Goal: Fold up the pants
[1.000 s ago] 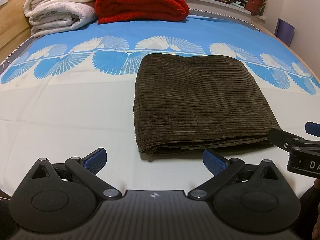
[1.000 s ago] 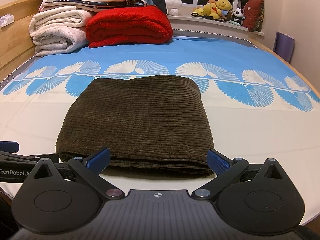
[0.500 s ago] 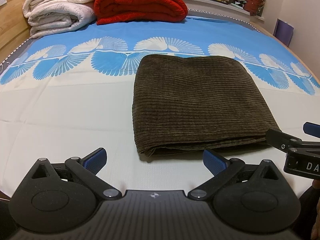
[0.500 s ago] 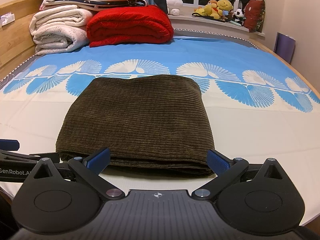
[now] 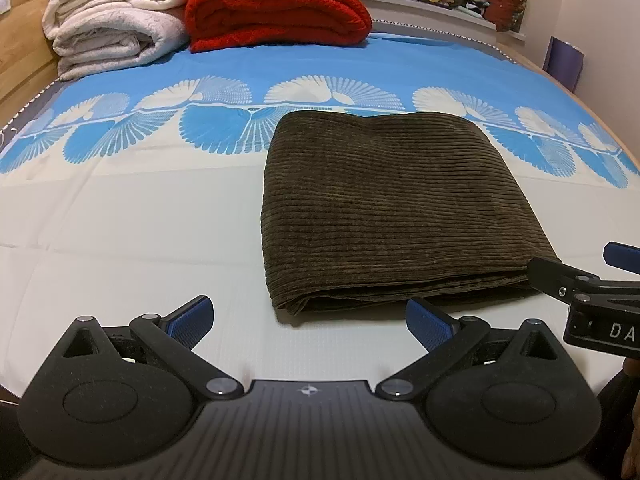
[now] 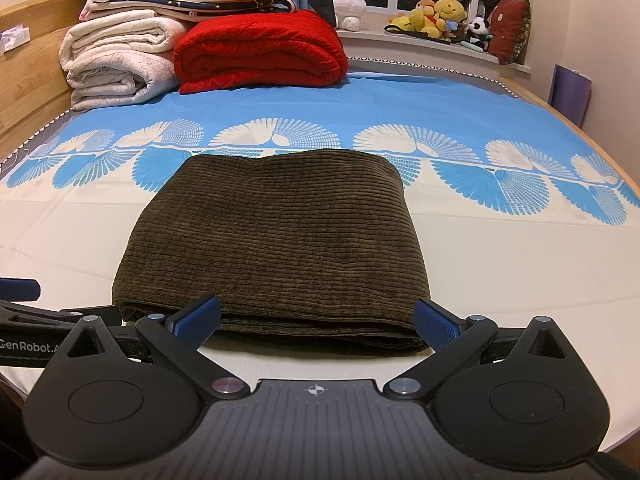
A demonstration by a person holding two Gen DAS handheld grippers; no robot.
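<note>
Little has moved: both grippers have drawn slightly back from the folded brown corduroy pants (image 6: pixel 272 240), which lie flat on the bed (image 6: pixel 500 272). Left gripper (image 5: pixel 310 320) and right gripper (image 6: pixel 316 320) hover with jaws spread, holding nothing. "GenRobot" is readable on the left gripper's side

The pants (image 6: pixel 272 240) ahead of the right tool (image 6: pixel 316 320) are brown ribbed corduroy cloth, matt. The tool is matt black plastic with blue textured pads (image 6: pixel 434 326). Beneath, the bed sheet (image 6: pixel 500 264) looks smooth.
</note>
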